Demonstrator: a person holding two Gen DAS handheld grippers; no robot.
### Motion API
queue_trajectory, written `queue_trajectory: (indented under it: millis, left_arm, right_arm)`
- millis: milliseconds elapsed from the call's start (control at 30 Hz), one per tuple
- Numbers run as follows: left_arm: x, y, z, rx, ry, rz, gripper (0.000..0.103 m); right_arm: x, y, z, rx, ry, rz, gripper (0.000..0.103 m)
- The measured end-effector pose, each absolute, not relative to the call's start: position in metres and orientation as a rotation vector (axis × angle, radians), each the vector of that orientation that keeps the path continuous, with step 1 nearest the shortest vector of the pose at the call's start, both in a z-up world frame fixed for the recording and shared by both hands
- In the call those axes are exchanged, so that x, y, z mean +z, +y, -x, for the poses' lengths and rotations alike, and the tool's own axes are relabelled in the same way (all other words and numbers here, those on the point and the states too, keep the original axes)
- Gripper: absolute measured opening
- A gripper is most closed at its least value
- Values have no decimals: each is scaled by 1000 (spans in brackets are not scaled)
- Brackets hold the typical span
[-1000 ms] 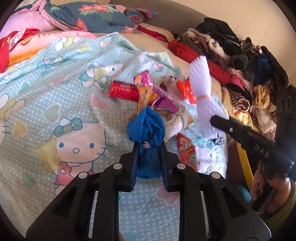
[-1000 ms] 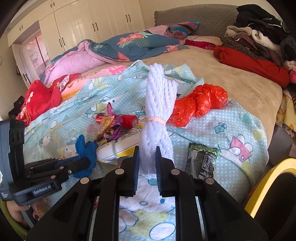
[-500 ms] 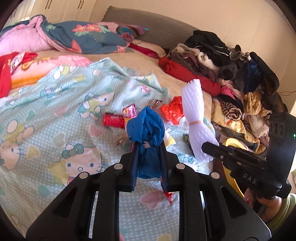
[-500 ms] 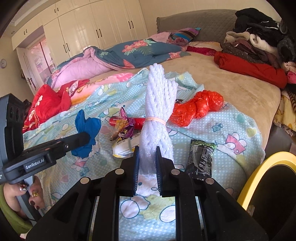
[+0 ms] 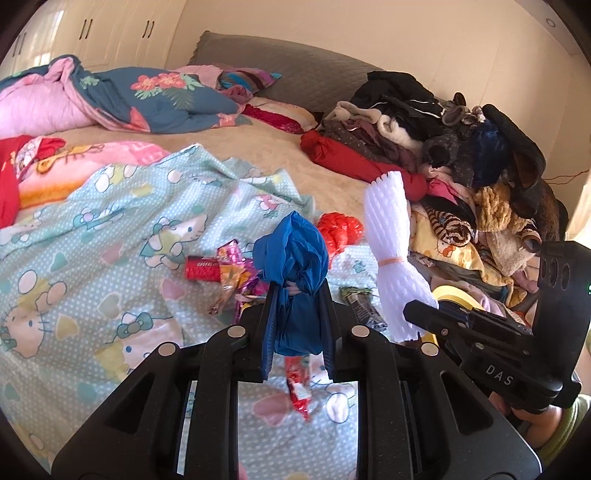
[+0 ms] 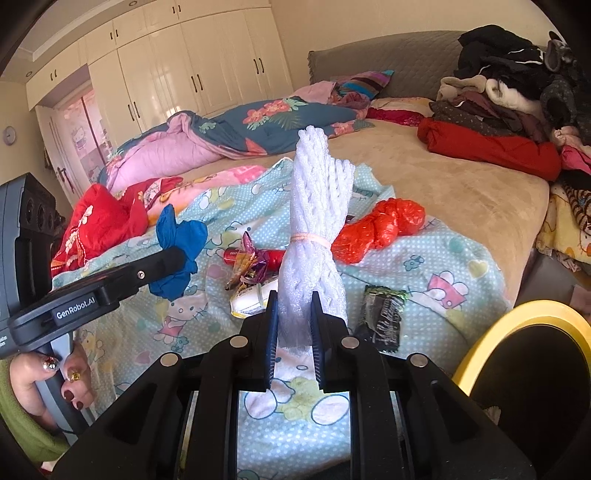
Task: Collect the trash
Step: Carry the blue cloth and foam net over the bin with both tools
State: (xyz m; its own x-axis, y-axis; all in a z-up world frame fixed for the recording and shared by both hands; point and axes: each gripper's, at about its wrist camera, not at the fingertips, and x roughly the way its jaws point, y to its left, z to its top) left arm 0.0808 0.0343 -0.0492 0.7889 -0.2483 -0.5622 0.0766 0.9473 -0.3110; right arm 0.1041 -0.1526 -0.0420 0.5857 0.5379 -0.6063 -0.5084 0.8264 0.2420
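Blue bag point(image 5: 291, 258) in left jaws | foam net point(image 6: 314, 236) in right jaws | clock point(image 6: 9, 134): right view only

Bedroom, bright daylight. Plain cream wall point(image 5: 369, 33) behind a grey quilted headboard point(image 5: 288, 66). Glossy cream wardrobe with dark handles point(image 6: 184, 77) spans the far wall; small round wall clock point(image 6: 9, 135) to its left. Wide bed with tan cover point(image 6: 461, 184), strewn with a pale-blue cartoon-print sheet point(image 5: 110, 229), rumpled blue floral quilt point(image 5: 147, 96), heaped clothing pile point(image 5: 443, 140).
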Motion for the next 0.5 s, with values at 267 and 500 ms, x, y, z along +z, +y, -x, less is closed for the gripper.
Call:
queue_trajectory:
  millis: [267,500]
  left_arm:
    - [-40,15,-80,-204,624,257,14]
    - [-31,1,-78,-224,609,240,14]
  right_arm:
    - [-34,-170,-95,596,705,-56,16]
    - [-25,-185,-87,584,681,-69,16]
